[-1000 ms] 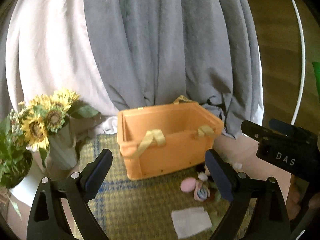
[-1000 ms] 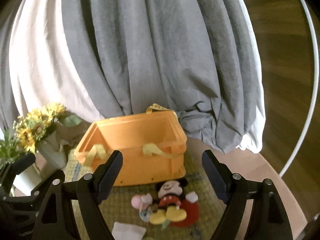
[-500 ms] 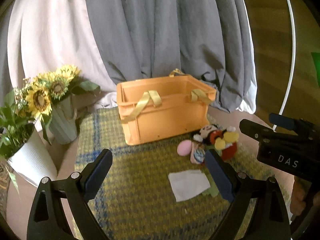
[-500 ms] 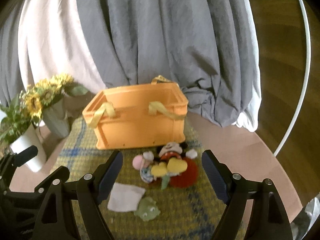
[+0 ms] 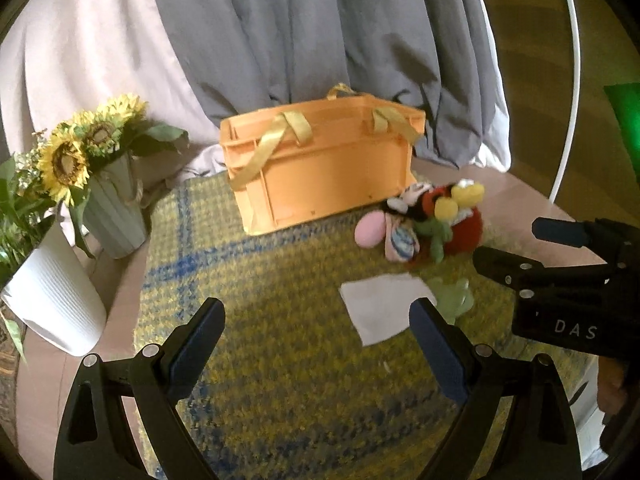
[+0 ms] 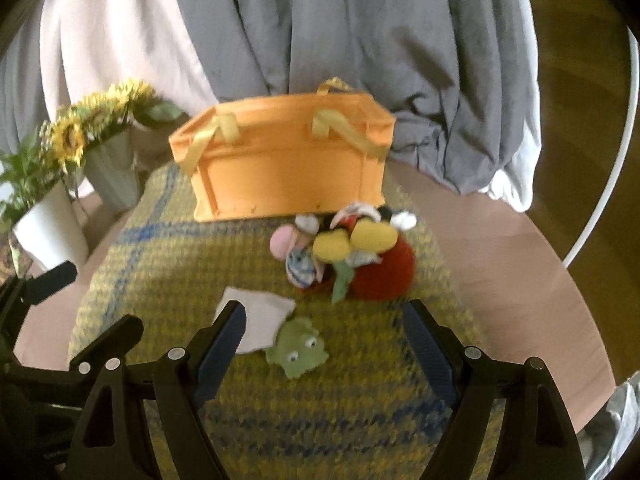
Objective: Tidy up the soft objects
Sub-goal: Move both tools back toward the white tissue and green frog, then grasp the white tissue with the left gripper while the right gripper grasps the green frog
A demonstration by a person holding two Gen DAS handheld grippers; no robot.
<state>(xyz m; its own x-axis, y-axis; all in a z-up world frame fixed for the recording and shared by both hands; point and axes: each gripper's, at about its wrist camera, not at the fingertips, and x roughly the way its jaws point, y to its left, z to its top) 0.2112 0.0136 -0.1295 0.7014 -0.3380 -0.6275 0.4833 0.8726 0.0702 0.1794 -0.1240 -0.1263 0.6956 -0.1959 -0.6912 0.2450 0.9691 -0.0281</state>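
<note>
An orange crate (image 5: 324, 172) with yellow strap handles stands at the back of a yellow-and-blue woven mat (image 5: 280, 360); it also shows in the right wrist view (image 6: 288, 168). In front of it lie a mouse plush with yellow shoes (image 6: 360, 240), a pink soft toy (image 6: 282, 242), a white cloth (image 6: 260, 316) and a green frog toy (image 6: 298, 350). The cloth (image 5: 384, 306) and the plush pile (image 5: 436, 216) show in the left wrist view too. My left gripper (image 5: 318, 338) is open and empty above the mat. My right gripper (image 6: 324, 344) is open and empty just before the frog.
A sunflower vase (image 5: 112, 208) and a white plant pot (image 5: 52, 300) stand at the mat's left edge. Grey and white cloth (image 5: 320, 40) hangs behind the crate. A white hoop (image 5: 574, 80) stands at the right over wooden floor.
Both views have tilted downward and drawn nearer the mat. The crate and toys now sit higher in the frames, and the frog toy has come into view. Both grippers stay open.
</note>
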